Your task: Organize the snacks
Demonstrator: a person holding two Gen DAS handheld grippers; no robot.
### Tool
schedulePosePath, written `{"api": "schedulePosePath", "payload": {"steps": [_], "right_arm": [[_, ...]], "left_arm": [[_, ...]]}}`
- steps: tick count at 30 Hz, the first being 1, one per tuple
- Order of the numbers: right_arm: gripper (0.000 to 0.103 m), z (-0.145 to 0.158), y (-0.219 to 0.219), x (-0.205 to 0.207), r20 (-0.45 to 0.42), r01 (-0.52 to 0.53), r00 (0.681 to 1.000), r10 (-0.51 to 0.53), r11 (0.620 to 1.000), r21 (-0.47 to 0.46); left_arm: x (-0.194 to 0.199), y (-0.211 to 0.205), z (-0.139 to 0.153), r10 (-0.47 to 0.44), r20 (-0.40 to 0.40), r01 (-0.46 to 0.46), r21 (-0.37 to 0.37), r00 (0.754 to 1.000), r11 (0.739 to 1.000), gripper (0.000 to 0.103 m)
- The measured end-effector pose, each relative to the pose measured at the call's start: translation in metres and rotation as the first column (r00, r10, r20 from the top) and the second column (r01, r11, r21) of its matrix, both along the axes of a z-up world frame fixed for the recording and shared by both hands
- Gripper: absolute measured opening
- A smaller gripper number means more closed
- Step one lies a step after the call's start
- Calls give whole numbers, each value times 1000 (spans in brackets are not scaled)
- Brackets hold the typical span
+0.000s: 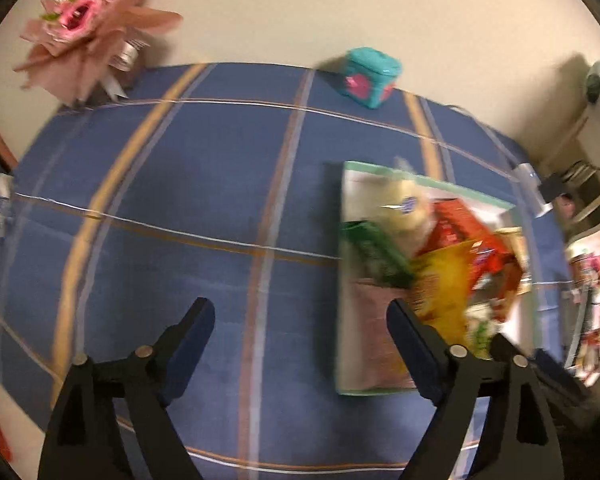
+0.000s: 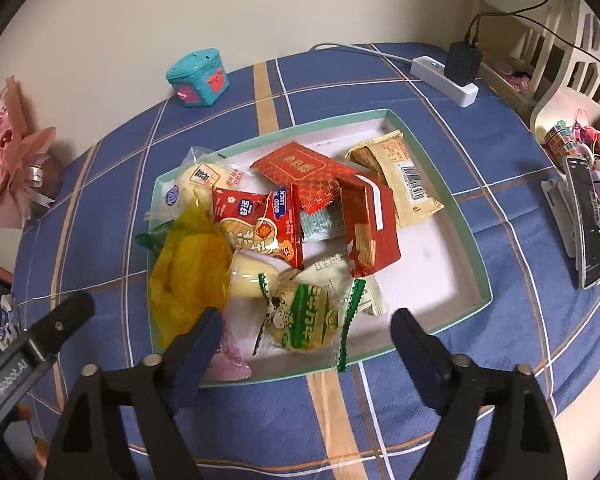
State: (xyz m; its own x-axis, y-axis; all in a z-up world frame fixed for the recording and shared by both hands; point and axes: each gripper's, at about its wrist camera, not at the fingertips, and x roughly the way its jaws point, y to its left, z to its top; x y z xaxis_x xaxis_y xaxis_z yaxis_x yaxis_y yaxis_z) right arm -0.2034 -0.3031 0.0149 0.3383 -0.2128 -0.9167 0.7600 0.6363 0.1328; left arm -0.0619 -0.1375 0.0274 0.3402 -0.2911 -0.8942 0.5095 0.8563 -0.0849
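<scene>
Shallow mint-rimmed white tray (image 2: pixel 440 168) heaped with wrapped snacks on blue plaid tablecloth (image 2: pixel 380 408). Left gripper (image 1: pixel 300 344) released, empty, over cloth. Right gripper (image 2: pixel 308 344) released, empty, above green-and-white cracker packet (image 2: pixel 308 320).

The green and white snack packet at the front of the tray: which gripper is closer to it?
Right. The right gripper hangs open directly over the green and white snack packet; the left gripper is off beside the tray, over the blue cloth.

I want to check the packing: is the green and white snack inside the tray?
Inside. The green and white snack lies within the tray's rim, near its front edge.
</scene>
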Motion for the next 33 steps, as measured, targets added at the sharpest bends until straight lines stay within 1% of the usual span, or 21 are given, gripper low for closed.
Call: {"api": "schedulePosePath", "payload": {"steps": [1, 3, 5, 11, 16, 21, 26, 31, 33], "right_arm": [[101, 0, 2, -1, 1, -3, 1000, 3, 1000, -5], [103, -1, 7, -3, 9, -9, 1000, 9, 1000, -14], [103, -3, 11, -5, 13, -17, 1000, 18, 1000, -11], [103, -5, 24, -9, 13, -38, 999, 39, 999, -13], [103, -3, 34, -10, 18, -54, 998, 55, 998, -27], [103, 0, 38, -8, 17, -70, 997, 71, 997, -42], [103, -2, 38, -5, 12, -80, 997, 81, 996, -43], [103, -3, 39, -3, 8, -89, 996, 89, 995, -47], [103, -3, 40, -2, 10, -93, 996, 93, 994, -49]], "left_arm": [[1, 2, 0, 0, 14, 0, 13, 1000, 1000, 89], [-3, 8, -3, -11, 62, 8, 53, 998, 999, 90], [-6, 15, -4, -18, 87, 12, 66, 996, 998, 102], [-12, 36, -7, -23, 85, 18, 54, 996, 998, 103], [-14, 41, -5, -8, 82, 6, 32, 997, 999, 103], [-15, 41, -3, -12, 90, 8, 40, 996, 999, 103], [-16, 42, -3, 8, 97, -13, 53, 995, 998, 103], [-15, 42, -6, 22, 103, -32, 94, 994, 995, 103], [-15, 42, -6, 25, 105, -35, 98, 994, 995, 103]]}}
